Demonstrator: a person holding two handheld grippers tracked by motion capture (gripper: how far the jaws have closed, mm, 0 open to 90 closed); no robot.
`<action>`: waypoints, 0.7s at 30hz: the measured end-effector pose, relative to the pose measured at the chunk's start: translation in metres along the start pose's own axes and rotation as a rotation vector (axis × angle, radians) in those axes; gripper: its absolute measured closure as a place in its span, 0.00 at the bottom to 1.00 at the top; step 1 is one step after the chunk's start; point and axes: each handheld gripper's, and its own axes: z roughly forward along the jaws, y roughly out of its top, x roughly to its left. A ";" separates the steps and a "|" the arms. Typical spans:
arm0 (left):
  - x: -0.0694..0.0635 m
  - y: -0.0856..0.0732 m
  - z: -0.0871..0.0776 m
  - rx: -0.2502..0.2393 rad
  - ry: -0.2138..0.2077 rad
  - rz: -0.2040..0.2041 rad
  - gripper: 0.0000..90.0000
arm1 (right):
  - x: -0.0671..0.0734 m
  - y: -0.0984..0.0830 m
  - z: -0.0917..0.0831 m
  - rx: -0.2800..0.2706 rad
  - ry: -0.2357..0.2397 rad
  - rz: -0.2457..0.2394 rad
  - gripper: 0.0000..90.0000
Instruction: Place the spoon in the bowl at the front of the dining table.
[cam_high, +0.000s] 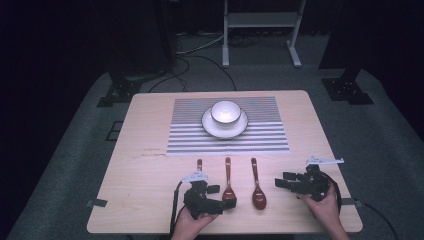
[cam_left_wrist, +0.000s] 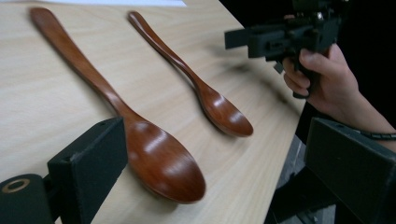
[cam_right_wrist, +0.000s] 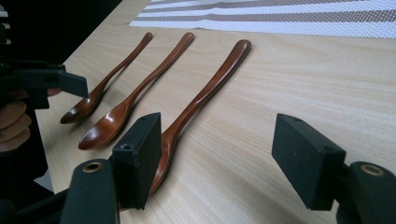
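- High view: three wooden spoons lie side by side near the front edge of the table (cam_high: 150, 115), handles pointing toward the striped mat (cam_high: 260, 137), bowls toward the person. That layout looks meant for picking them up one at a time from the near side.
- Left spoon (cam_high: 199, 165) is partly covered by the left gripper (cam_high: 220, 197); middle spoon (cam_high: 228, 180) and right spoon (cam_high: 257, 187) lie in the open between the two hands.
- Left gripper view: its jaws stand wide apart and hold nothing, with the middle spoon (cam_left_wrist: 154, 149) just beside the left jaw and the right spoon (cam_left_wrist: 205, 93) farther off.
- Right gripper (cam_high: 285, 183) also gapes wide and empty, aimed leftward at the spoons; in its own view the right spoon (cam_right_wrist: 205, 93) runs just behind its left jaw.
- White bowl (cam_high: 225, 112) sits on a plate (cam_high: 210, 127) at the mat's middle, well apart from the spoons, probably where a spoon is meant to go.
- Bare wood lies open between spoons and mat, so a lifted spoon has a free path forward.
- Spoon bowls lie near the table's front edge, and both hands hang over it, so there is little room for pulling back.
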 end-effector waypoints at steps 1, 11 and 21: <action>-0.002 -0.001 0.002 0.010 -0.006 0.001 0.06 | 0.000 0.000 0.000 0.000 0.001 0.001 0.36; -0.009 -0.006 0.012 0.056 -0.040 0.016 0.06 | 0.001 0.000 0.002 0.002 0.005 0.000 0.36; -0.014 -0.010 0.018 0.093 -0.067 0.018 0.06 | 0.001 0.000 0.003 0.006 0.008 0.004 0.36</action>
